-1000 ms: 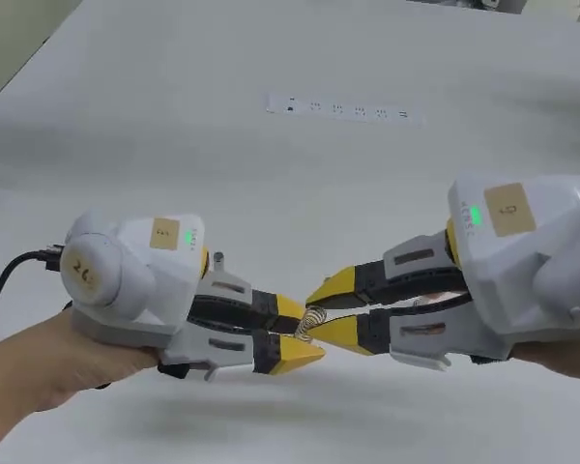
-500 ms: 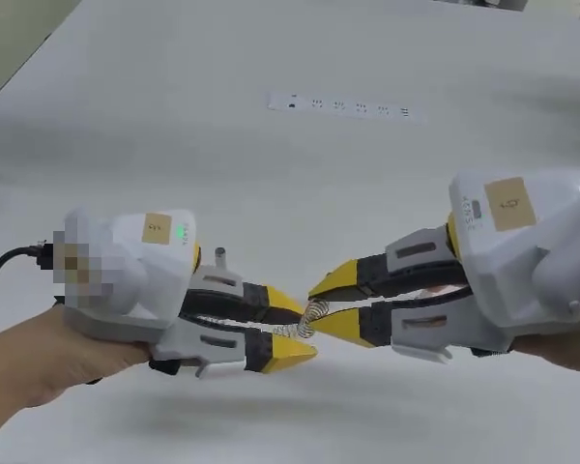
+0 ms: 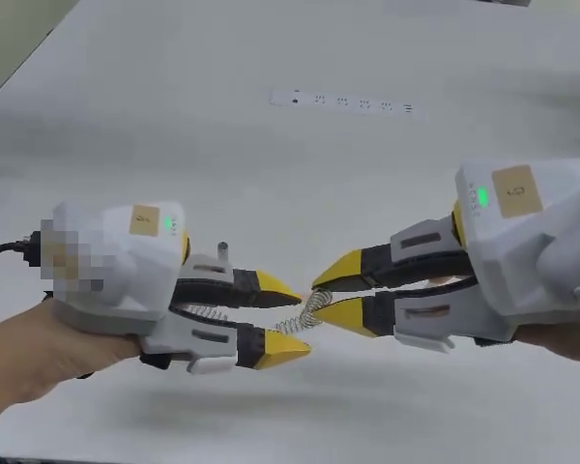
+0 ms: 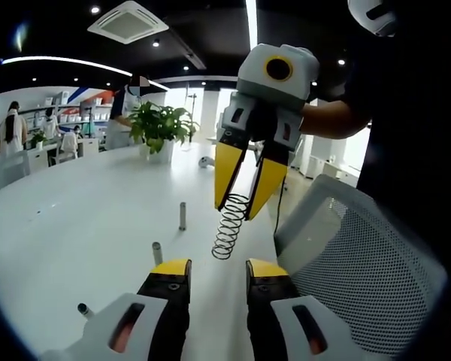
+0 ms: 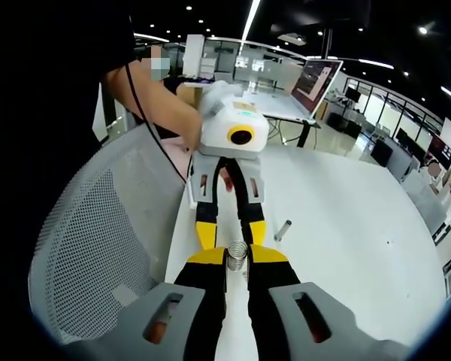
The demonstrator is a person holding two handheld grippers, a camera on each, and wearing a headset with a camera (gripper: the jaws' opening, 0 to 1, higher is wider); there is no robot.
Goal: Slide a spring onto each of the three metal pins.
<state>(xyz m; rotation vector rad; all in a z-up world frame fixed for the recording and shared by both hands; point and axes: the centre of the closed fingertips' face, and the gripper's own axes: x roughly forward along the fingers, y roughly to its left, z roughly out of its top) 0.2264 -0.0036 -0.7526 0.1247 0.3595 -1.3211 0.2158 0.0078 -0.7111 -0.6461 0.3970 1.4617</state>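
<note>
A small steel spring (image 3: 307, 309) juts out from my right gripper (image 3: 321, 295), which is shut on one end of it. The spring's free end hangs between the spread yellow tips of my left gripper (image 3: 298, 321), which is open and touches nothing. In the left gripper view the spring (image 4: 229, 226) dangles from the right gripper (image 4: 239, 209) above my own jaws (image 4: 219, 267). Three short metal pins (image 4: 183, 216) (image 4: 157, 253) (image 4: 84, 309) stand upright on the white table. One pin (image 3: 222, 251) shows just behind the left gripper. In the right gripper view the spring (image 5: 237, 254) sits between my shut tips.
A white power strip (image 3: 353, 101) lies far back on the table (image 3: 271, 184). A black cable (image 3: 0, 256) trails from the left gripper. A grey mesh chair (image 4: 353, 248) stands by the table edge. A potted plant (image 4: 161, 124) and people are far off.
The left gripper's jaws have spread apart and drawn back a little to the left, letting go of the spring. The right gripper still holds the spring at the same spot.
</note>
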